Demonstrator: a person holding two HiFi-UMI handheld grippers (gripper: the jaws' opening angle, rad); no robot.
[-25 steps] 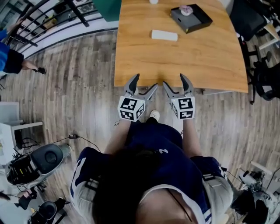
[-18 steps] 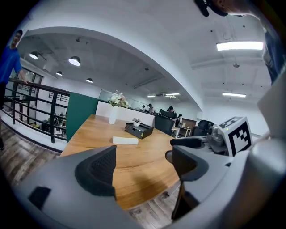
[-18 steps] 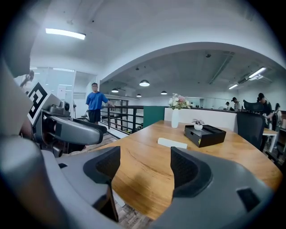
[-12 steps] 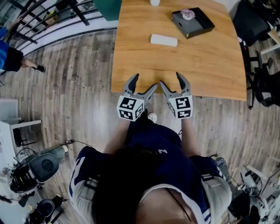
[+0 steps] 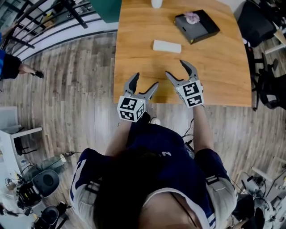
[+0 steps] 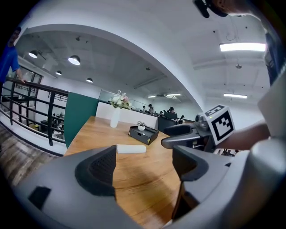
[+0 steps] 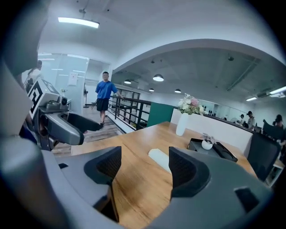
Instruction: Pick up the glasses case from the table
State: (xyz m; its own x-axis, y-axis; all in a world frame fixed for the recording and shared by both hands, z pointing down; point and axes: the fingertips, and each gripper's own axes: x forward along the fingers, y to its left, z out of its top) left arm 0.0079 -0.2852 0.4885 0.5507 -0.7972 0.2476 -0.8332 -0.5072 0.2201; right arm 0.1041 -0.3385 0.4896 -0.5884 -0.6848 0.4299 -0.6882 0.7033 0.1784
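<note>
The glasses case (image 5: 167, 46) is a white oblong lying flat on the wooden table (image 5: 223, 67). It also shows in the left gripper view (image 6: 131, 149) and, partly behind a jaw, in the right gripper view (image 7: 159, 159). My left gripper (image 5: 146, 81) hangs open over the table's near edge, nothing between its jaws (image 6: 144, 167). My right gripper (image 5: 175, 68) is further over the table, a short way short of the case. Its jaws (image 7: 145, 167) stand apart and are closing slightly, with nothing between them. Neither gripper touches the case.
A black tray (image 5: 203, 27) with a small potted plant stands at the table's far right, and a white vase (image 5: 156, 3) at the far edge. Dark chairs (image 5: 263, 27) crowd the right side. A railing (image 7: 129, 109) and a person in blue (image 7: 105, 96) are off left.
Both grippers have moved forward from the near table edge towards the case. The right one has gone further and rolled a little.
</note>
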